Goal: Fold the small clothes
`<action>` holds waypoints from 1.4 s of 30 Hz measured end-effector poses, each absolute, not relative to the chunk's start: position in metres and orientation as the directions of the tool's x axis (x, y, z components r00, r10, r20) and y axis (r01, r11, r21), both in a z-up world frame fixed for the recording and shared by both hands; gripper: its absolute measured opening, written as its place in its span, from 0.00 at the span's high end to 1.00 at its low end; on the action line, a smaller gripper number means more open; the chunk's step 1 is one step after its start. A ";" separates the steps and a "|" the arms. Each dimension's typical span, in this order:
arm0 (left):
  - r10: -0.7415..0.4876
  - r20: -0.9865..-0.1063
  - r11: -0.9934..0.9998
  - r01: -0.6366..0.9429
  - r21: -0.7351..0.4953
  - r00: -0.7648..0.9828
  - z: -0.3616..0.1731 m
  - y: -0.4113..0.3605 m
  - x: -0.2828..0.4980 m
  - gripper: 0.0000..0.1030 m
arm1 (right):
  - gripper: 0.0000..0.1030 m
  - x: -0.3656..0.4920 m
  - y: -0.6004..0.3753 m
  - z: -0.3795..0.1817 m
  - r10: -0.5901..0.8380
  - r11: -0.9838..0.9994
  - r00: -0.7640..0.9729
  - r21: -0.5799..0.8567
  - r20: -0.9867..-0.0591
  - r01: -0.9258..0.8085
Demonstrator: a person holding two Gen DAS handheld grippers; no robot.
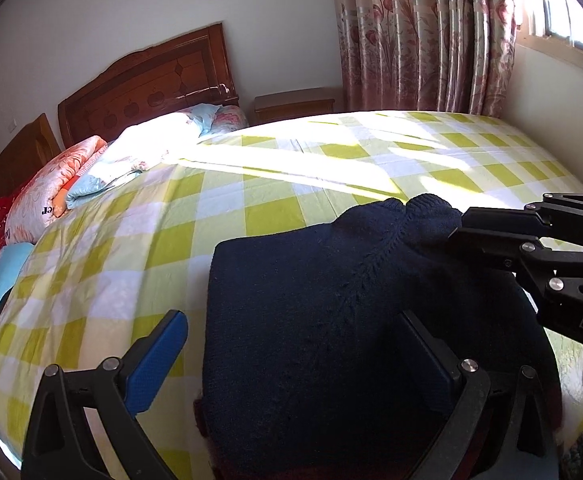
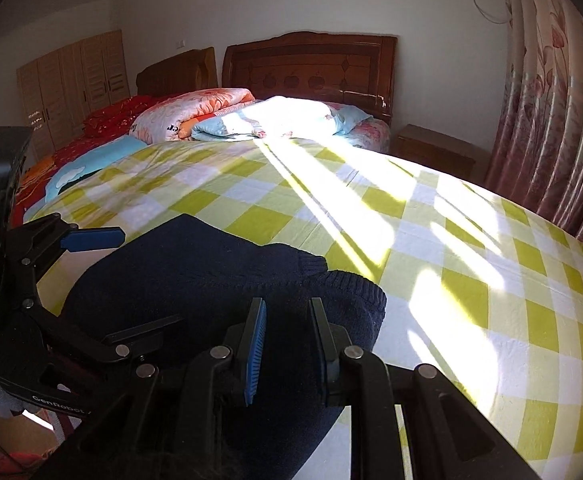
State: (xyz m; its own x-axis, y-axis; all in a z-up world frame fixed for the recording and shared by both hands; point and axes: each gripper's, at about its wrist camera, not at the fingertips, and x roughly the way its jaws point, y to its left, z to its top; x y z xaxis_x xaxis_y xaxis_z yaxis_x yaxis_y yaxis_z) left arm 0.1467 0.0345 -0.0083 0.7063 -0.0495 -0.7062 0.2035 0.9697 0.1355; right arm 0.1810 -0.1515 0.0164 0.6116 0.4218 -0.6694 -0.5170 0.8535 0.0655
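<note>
A bed point(image 1: 291, 184) fills both views, covered by a sheet checked in yellow-green, white and pale blue, with bands of sunlight running across it. At its far end stands a carved wooden headboard point(image 1: 147, 88), and against that lie bunched quilts point(image 1: 139, 148) in pale blue, orange floral and red. Floral pink curtains point(image 1: 431, 36) hang beside the bed, with a low wooden nightstand point(image 1: 295, 104) between them and the headboard. The right wrist view also shows a light wooden wardrobe point(image 2: 71, 88) along the far wall.

On the near part of the bed lies a navy knitted sweater point(image 1: 331, 320), spread over the checked sheet, with its ribbed edge point(image 2: 355, 292) turned over on the side toward the curtains.

The left gripper point(image 1: 295, 344) is wide open above the sweater: its blue-padded finger point(image 1: 159, 360) hangs over the bare sheet just beside the sweater's edge, while the other finger sits over the dark knit. Nothing is pinched between them.

The right gripper point(image 2: 287, 344) is nearly closed, its two fingers close together over a bunched fold of the sweater near the ribbed edge. The dark knit lies between them, but whether the pads actually press on it I cannot tell.
</note>
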 end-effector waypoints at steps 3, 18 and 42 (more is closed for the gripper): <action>-0.048 -0.694 0.967 0.207 0.148 0.718 -0.005 0.039 0.131 0.00 | 0.73 0.168 -0.171 0.016 0.464 0.853 0.583 0.159 -0.667 -0.498; -0.193 -0.755 0.975 0.209 -0.076 0.627 -0.026 0.074 0.111 0.00 | 0.54 0.135 -0.213 -0.023 0.674 0.736 0.391 0.520 -0.627 -0.434; -0.126 -0.720 0.983 0.182 0.000 0.683 -0.018 0.027 0.202 0.00 | 0.61 0.208 -0.235 -0.015 0.519 0.855 0.550 0.409 -0.655 -0.320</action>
